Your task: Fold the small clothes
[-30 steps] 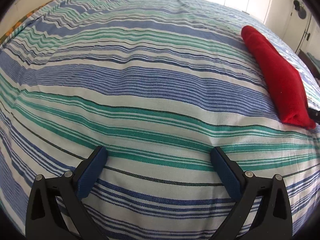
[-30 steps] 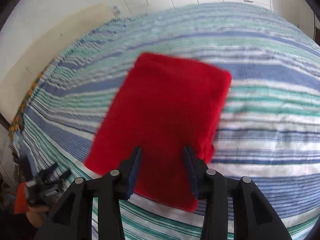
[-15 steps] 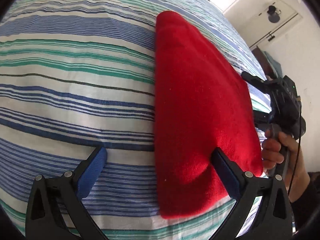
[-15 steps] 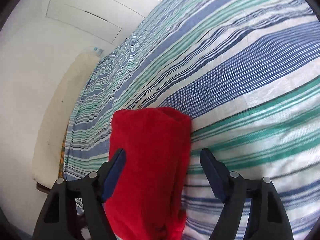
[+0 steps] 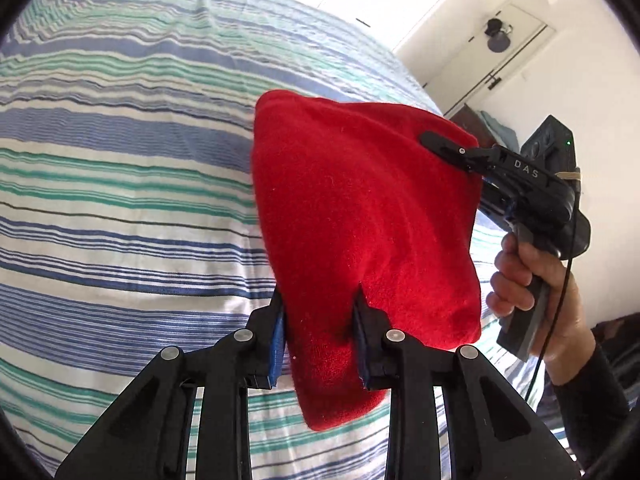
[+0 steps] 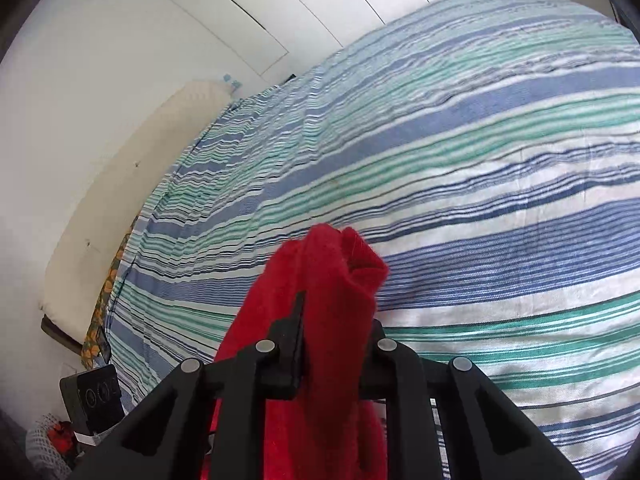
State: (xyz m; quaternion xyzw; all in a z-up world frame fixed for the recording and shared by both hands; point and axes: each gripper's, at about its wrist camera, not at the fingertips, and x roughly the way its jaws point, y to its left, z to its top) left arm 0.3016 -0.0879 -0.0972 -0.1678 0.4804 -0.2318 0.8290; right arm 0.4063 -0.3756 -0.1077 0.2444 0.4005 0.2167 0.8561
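A folded red cloth (image 5: 360,220) hangs in the air above the striped bed (image 5: 120,200). My left gripper (image 5: 320,316) pinches its near edge; the jaws are closing with the cloth between the blue pads. My right gripper (image 5: 452,150), held by a person's hand (image 5: 532,280), grips the far right edge. In the right wrist view the red cloth (image 6: 332,264) bunches up between the fingers of the right gripper (image 6: 336,324), whose jaws are closing on it. The cloth's lower end hangs down out of sight there.
The striped bedspread (image 6: 480,160) fills most of both views. White wardrobe doors (image 6: 240,20) stand behind it, and a cream padded panel (image 6: 120,208) runs along the bed's left side. A white door (image 5: 500,48) is at the far right.
Both grippers went from wide open around the red cloth to closed on it. The cloth has come up off the bed and now hangs between them.
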